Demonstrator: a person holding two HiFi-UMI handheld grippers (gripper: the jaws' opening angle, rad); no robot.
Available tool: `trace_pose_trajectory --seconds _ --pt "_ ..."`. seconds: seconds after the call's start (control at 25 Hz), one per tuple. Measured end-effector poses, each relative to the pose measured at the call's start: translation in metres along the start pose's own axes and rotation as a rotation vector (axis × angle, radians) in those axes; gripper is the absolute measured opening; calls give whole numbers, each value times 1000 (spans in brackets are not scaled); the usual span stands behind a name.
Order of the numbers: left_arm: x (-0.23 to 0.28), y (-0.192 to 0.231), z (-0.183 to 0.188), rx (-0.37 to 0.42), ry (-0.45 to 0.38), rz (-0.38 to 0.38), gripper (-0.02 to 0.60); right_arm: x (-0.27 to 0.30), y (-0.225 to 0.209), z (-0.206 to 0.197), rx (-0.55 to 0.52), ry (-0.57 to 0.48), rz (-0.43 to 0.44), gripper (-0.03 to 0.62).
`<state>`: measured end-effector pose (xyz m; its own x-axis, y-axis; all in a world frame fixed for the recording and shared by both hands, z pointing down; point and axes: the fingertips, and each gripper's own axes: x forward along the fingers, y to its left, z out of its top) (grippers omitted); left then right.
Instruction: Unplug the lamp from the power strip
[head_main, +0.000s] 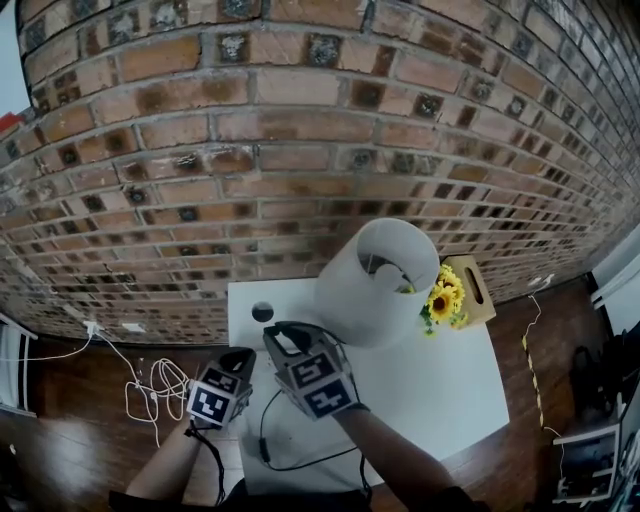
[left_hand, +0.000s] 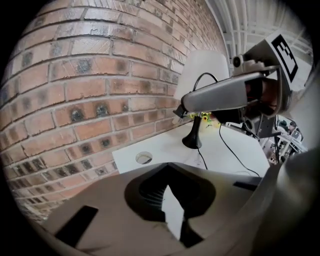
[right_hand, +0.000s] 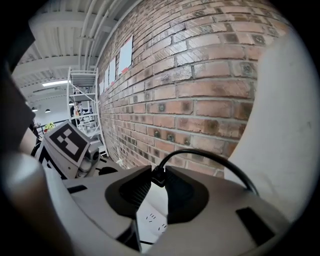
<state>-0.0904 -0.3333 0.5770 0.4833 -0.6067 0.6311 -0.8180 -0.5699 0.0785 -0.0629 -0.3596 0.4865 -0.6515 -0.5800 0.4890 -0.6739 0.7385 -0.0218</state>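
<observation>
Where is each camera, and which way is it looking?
Head view: on the person's head, looking steeply down at the white table, lamp, both forearms, left gripper and right gripper.
Left gripper view: rides the left gripper, looking along its jaws, shut on the power strip, toward the lamp and brick wall.
Right gripper view: rides the right gripper, jaws shut on the black plug, facing the brick wall.
Shared: each gripper view shows the other gripper.

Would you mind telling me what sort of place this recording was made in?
Probably a converted industrial or workshop space: bare brick wall, exposed ceiling pipes and a scaffold tower, with a white table against the wall.
</observation>
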Motion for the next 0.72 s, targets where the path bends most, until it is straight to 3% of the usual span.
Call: trace_pose_trajectory --seconds 0.48,0.72 --pt "-21 3 -4 24 -7 24 8 10 -3 28 24 -36 -8 91" --pt "-29 10 -8 8 -15 34 8 38 -13 22 61 16 -14 91"
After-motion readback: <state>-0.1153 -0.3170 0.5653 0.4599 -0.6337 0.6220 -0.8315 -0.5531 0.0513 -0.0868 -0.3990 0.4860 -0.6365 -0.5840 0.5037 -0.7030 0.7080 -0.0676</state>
